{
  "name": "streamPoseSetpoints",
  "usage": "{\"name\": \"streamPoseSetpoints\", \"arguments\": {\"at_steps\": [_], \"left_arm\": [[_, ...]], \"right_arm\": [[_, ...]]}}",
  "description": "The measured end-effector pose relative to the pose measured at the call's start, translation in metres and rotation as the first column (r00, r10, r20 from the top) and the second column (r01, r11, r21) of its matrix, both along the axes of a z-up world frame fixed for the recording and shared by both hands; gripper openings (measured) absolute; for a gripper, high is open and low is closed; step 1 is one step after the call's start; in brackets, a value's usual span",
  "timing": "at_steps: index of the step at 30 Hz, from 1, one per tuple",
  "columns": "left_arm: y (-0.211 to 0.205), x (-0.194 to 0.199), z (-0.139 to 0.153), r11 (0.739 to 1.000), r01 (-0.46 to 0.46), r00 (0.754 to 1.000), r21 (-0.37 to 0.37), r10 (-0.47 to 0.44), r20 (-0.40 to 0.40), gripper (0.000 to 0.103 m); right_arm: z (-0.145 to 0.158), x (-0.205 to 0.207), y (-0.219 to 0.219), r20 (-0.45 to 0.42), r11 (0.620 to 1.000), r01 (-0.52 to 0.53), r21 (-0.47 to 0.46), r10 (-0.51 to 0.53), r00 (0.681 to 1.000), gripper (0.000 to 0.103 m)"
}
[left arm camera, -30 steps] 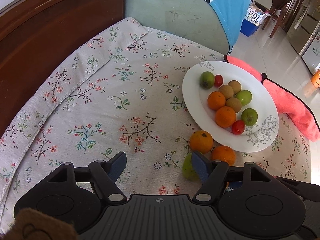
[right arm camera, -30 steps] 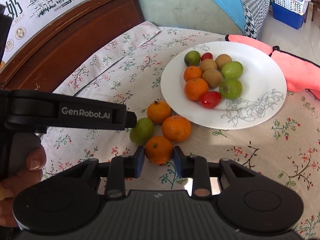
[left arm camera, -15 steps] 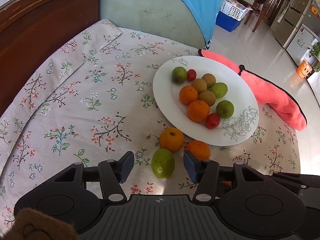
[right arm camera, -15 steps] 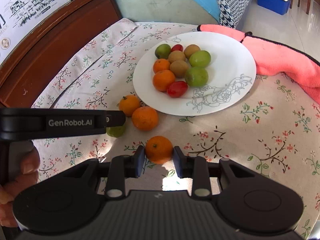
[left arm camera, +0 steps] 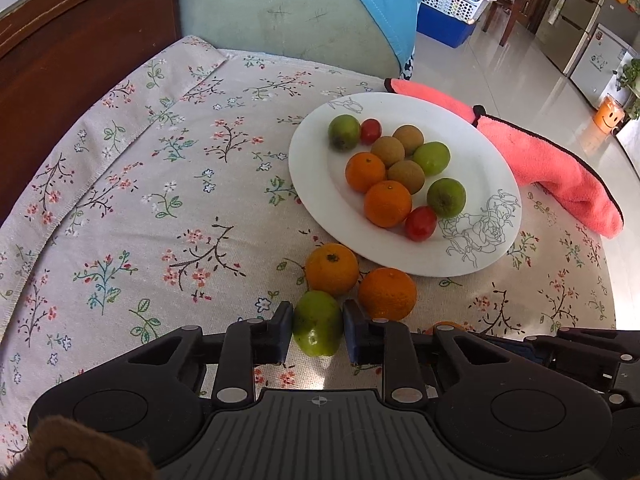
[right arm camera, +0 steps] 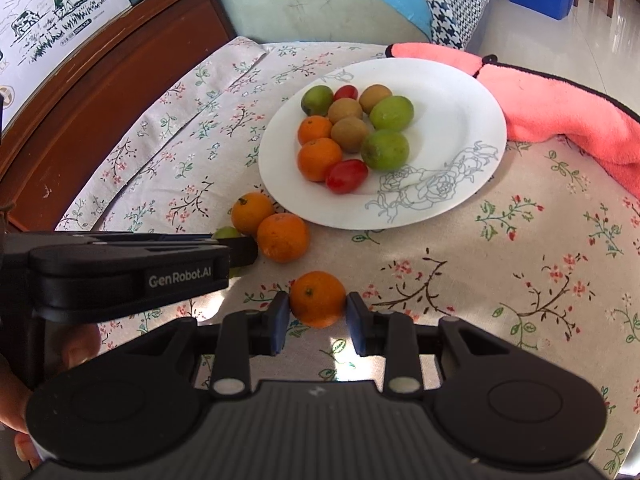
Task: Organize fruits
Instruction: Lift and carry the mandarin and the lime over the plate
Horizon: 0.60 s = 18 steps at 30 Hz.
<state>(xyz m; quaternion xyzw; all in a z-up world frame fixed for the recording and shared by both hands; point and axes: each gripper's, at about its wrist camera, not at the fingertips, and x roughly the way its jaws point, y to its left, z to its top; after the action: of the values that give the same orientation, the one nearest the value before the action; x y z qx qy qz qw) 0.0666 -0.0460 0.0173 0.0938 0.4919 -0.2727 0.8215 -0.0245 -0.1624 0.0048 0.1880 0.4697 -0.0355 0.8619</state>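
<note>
The left gripper (left arm camera: 318, 332) is narrowed onto a green fruit (left arm camera: 318, 323), both pads pressed against its sides, low over the floral tablecloth (left arm camera: 132, 208). Just beyond its fingertips 2 loose oranges sit touching each other: one (left arm camera: 331, 269) right by the rim of the white plate (left arm camera: 492, 184), the other (left arm camera: 387, 293) to its right, touching the green fruit's far side.

The right gripper (right arm camera: 316, 314) grips a small orange (right arm camera: 317, 299) between its 2 pads; the left pad touches the fruit, the right pad is at its edge. This orange is near the table's front, apart from the 2 loose oranges. From the right wrist view the left gripper's black body crosses in from the left, hiding most of the green fruit.

The plate holds 2 oranges, 3 green fruits, 3 brown fruits and 2 red tomatoes, clustered on its left half; its right half, with the drawn flower (right arm camera: 432, 184), is bare. A pink cloth (right arm camera: 560, 112) lies against the plate's far right rim, draping over the table edge. Open cloth spreads right of the right gripper and left of the left gripper, up to a dark wooden board (left arm camera: 72, 48).
</note>
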Motion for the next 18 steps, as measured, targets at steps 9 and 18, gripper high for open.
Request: {"name": "streamPoseSetpoints", "arguments": {"at_steps": [9, 18], "left_arm": [[0.001, -0.001, 0.016, 1.0, -0.009, 0.996, 0.019, 0.007, 0.093, 0.024], [0.004, 0.0, 0.038, 0.999, -0.006, 0.992, -0.051, 0.012, 0.124, 0.024]], "right_arm": [[0.014, -0.002, -0.011, 0.033, 0.999, 0.032, 0.027, -0.033, 0.999, 0.031], [0.042, -0.002, -0.035, 0.112, 0.994, 0.086, 0.061, -0.093, 0.989, 0.031]]}}
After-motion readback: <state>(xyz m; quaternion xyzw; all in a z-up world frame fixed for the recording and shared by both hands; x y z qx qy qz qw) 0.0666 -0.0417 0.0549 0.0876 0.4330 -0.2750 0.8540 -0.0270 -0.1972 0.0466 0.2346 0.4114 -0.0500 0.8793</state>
